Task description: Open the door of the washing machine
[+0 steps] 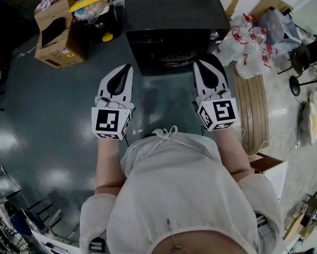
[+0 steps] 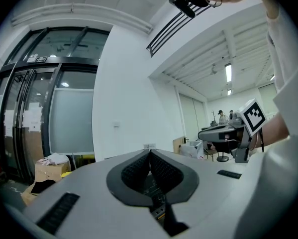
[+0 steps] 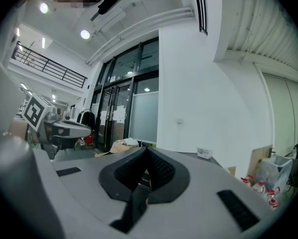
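The dark washing machine [image 1: 171, 20] stands on the floor [image 1: 68, 99] at far centre, and its round door [image 1: 171, 56] faces the near side. The left tool [image 1: 127, 69] and right tool [image 1: 199, 63] hang just short of it, both fully closed and empty. Expect a rigid, hinged door with a stiff latch; grip the rim recess, whose side is not discernible. No brand or lettering is legible
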